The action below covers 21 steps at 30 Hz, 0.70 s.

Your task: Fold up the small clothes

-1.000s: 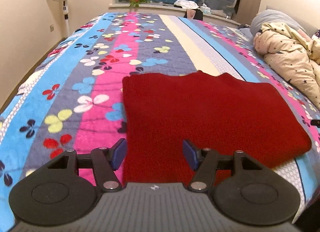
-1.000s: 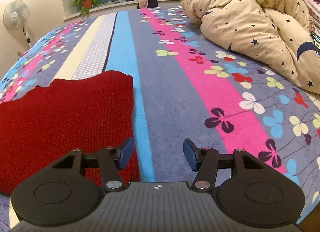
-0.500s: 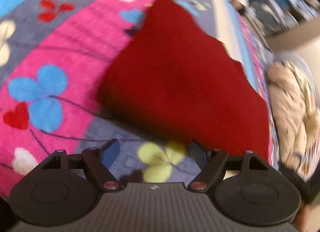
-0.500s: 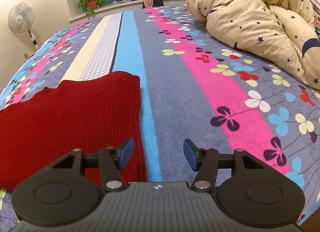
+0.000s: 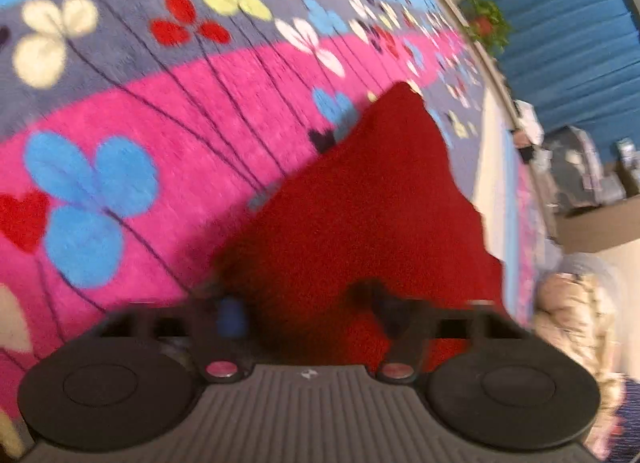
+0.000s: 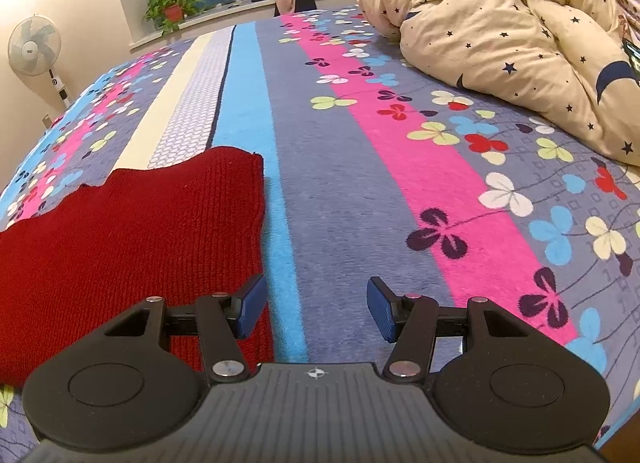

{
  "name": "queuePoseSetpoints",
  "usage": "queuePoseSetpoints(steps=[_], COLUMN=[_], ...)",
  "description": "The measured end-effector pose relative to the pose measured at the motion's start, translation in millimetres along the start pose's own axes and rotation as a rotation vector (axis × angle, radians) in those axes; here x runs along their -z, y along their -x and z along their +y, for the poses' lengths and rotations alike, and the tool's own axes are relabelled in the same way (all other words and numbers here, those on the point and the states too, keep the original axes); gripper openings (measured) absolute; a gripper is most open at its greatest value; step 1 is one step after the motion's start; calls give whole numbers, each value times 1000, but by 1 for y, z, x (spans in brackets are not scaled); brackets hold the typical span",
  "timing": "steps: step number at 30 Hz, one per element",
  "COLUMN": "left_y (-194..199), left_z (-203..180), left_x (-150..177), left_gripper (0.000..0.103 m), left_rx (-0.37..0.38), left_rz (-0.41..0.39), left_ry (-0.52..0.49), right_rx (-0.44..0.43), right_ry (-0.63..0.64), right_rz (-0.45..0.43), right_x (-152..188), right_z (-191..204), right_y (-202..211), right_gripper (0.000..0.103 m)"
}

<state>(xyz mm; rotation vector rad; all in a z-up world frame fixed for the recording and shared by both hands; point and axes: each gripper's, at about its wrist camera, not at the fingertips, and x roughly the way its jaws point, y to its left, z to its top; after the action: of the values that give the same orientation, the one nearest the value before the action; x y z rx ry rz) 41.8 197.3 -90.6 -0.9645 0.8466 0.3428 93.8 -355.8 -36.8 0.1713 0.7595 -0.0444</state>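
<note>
Folded dark-red knitted garment [image 6: 132,239] lies flat on bed w/ striped floral fleece blanket [image 6: 340,199]. Left gripper [image 5: 308,311]: jaws closing around garment's near corner, blurred. Right gripper [image 6: 316,307]: jaws wide, empty, just beside garment's edge.

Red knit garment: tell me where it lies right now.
The red knit garment lies flat on the floral bedspread, lower left in the right wrist view, beside the blue stripe, far from the star-print duvet.
</note>
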Motion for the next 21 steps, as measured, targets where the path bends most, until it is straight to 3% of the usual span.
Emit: queuePoseSetpoints(steps=[1, 2, 6, 9, 11, 15, 17, 18, 21], left_y=[0, 2, 22, 47, 59, 60, 47, 35, -13], left_z=[-2, -5, -53, -122, -173, -259, -277, -282, -283], left_x=[0, 0, 6, 26, 55, 164, 225, 257, 323], left_gripper=[24, 20, 16, 16, 16, 16, 16, 16, 26], left_rx=[-5, 0, -55, -49, 12, 144, 215, 257, 306], left_rz=[-10, -20, -124, -247, -322, -380, -371, -329, -86], left_ry=[-6, -9, -171, -413, -600, -1023, -1197, -1269, -1391], right_rx=[-1, -2, 4, 27, 53, 130, 166, 178, 189], right_ry=[-6, -12, -22, -10, -15, -91, -137, -161, -225], right_rz=[0, 0, -2, -8, -29, -98, -134, -153, -203], right_x=[-1, -1, -4, -5, -8, -15, -18, -18, -20], right_z=[-1, -3, -7, -10, -16, -37, -49, -55, -70], right_y=[0, 0, 1, 2, 5, 13, 17, 18, 23], right_gripper=[57, 57, 57, 57, 57, 57, 57, 57, 57])
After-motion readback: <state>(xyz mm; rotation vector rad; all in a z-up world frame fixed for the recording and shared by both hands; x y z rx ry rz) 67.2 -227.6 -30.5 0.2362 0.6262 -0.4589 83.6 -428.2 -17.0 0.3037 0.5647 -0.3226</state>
